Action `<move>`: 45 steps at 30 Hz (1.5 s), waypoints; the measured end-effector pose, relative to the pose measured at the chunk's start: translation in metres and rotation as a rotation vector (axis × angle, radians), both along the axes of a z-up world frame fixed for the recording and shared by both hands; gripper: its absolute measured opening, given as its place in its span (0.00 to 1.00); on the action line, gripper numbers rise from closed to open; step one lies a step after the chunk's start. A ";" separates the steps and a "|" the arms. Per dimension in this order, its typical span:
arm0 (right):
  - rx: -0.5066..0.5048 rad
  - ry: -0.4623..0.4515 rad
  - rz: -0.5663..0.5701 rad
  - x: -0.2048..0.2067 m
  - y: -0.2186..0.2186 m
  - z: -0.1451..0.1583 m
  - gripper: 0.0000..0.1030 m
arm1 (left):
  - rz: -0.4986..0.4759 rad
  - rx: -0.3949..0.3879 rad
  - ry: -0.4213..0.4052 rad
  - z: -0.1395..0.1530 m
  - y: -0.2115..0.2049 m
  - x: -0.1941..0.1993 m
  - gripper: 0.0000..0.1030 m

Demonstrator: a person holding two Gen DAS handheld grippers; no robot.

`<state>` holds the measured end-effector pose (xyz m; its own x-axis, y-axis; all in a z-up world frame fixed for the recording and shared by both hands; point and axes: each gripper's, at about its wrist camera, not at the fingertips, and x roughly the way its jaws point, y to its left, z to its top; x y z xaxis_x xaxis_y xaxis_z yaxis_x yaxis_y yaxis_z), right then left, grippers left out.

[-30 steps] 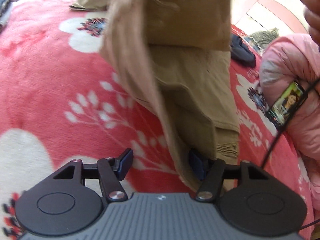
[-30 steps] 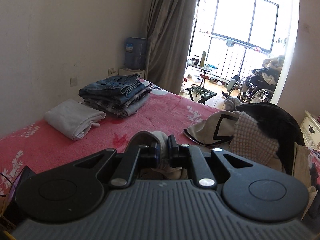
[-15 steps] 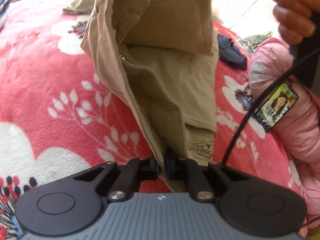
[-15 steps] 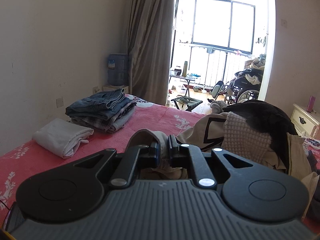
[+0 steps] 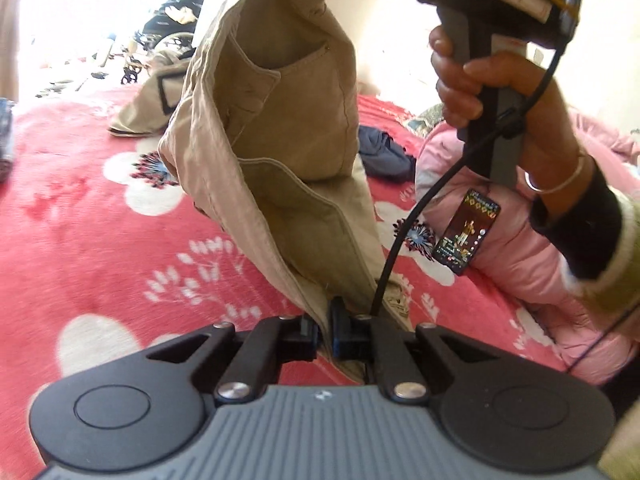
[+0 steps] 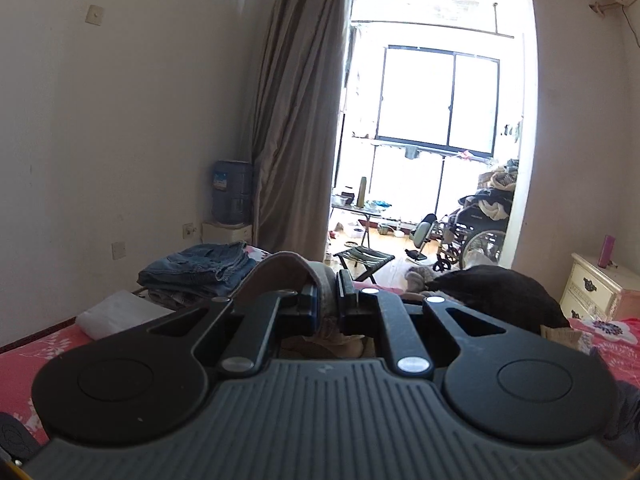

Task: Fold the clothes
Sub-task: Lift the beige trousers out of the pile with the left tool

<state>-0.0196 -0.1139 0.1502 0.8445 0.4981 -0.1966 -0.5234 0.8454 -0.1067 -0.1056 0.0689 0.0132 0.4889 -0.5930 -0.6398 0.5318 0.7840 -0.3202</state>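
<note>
A pair of khaki trousers [image 5: 280, 132] hangs in the air above the red flowered blanket [image 5: 80, 240]. My left gripper [image 5: 324, 330] is shut on the lower hem of the trousers. My right gripper [image 6: 328, 300] is shut on the upper part of the same khaki trousers [image 6: 280, 270], a fold of cloth bulging over its pads. In the left wrist view the right gripper's body shows at the top, held by a hand [image 5: 480, 88] in a dark sleeve.
A pink padded jacket [image 5: 520, 240] and a phone [image 5: 466, 232] lie on the right of the bed, with a dark garment [image 5: 384, 152] behind. Folded jeans [image 6: 196, 272] and a folded white cloth [image 6: 116, 314] sit by the wall. A heap of unfolded clothes [image 6: 492, 292] lies further right.
My left gripper went from open beside the trouser hem to shut on it, then rose with it. My right gripper lifted too, so the trousers hang higher.
</note>
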 end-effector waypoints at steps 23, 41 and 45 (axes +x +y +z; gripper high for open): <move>-0.273 0.318 0.643 0.066 0.365 -0.042 0.07 | 0.633 -0.078 0.187 0.017 0.250 -0.089 0.07; -0.160 0.647 0.645 0.098 0.509 -0.137 0.07 | 0.827 -0.038 0.327 -0.027 0.373 -0.109 0.07; -0.254 0.711 0.627 0.103 0.527 -0.167 0.14 | 0.834 0.032 0.407 -0.045 0.378 -0.104 0.09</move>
<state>0.0836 0.4130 -0.0170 0.0841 0.6886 -0.7203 -0.8823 0.3874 0.2673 -0.2096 0.4472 -0.0322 0.4834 -0.1295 -0.8658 -0.3566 0.8741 -0.3299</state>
